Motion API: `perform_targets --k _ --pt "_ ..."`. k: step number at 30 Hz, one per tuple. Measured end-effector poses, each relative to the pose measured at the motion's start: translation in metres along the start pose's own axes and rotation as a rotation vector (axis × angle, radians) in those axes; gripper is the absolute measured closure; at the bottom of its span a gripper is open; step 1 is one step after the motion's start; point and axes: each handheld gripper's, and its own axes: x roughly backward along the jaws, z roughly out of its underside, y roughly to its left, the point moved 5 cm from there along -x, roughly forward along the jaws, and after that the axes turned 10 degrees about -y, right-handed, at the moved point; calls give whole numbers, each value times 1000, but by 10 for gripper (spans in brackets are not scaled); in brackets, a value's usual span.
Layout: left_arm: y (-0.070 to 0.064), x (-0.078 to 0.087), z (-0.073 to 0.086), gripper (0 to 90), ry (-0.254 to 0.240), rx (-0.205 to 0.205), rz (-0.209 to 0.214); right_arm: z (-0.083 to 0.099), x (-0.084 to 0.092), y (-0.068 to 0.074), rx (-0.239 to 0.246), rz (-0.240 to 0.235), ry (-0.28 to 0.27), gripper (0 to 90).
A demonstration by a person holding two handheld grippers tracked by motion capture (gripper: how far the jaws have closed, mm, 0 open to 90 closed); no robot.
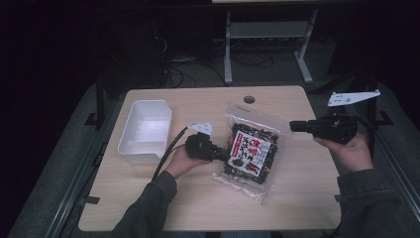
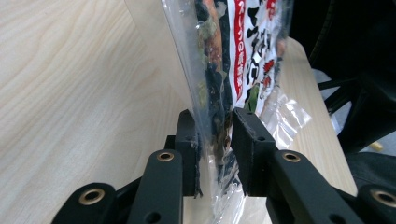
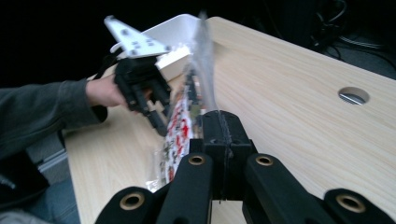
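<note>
Snack bag (image 1: 251,151) lies mid-table, right of the white bin (image 1: 145,130). Left gripper (image 1: 224,154) pinches the bag's left edge; in its own view the pads (image 2: 250,140) press the clear film (dark contents between them). Right gripper (image 1: 293,126) sits at the bag's upper right corner, jaws pressed together; its view shows the clear corner (image 3: 205,60) standing up at the tips, grip uncertain.
</note>
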Motion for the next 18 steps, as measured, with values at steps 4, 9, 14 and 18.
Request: perform_targets --k 4,9,14,18 --pt "-6 3 -1 740 12 -38 -19 4 0 -9 -34 19 -18 898" --pt "-10 5 0 747 12 -56 -35 5 -3 -14 -38 42 -20 892" --pt "-12 7 1 748 9 -64 -43 8 -6 -17 -39 49 -17 813" --pt "-13 7 1 749 13 -73 -46 14 -10 -18 -56 32 -18 629"
